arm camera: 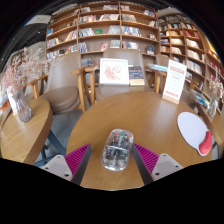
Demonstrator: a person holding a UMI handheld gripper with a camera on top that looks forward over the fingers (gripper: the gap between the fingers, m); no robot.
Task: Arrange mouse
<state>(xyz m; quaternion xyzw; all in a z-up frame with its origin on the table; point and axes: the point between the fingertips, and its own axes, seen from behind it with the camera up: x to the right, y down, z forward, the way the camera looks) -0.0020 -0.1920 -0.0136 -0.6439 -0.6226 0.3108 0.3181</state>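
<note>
A clear, see-through mouse (116,147) lies on the round wooden table (140,115) between my two fingers. My gripper (112,160) is open, with a gap on either side of the mouse. The pink pads (75,159) stand to the left and right of it, apart from its sides. The mouse rests on the table near the front edge.
A white oval mouse pad (191,127) with a red piece lies on the table's right side. A standing card (175,80) and books (114,71) are at the far edge. A chair (66,84), a second table (20,135) at left, and bookshelves (110,28) stand behind.
</note>
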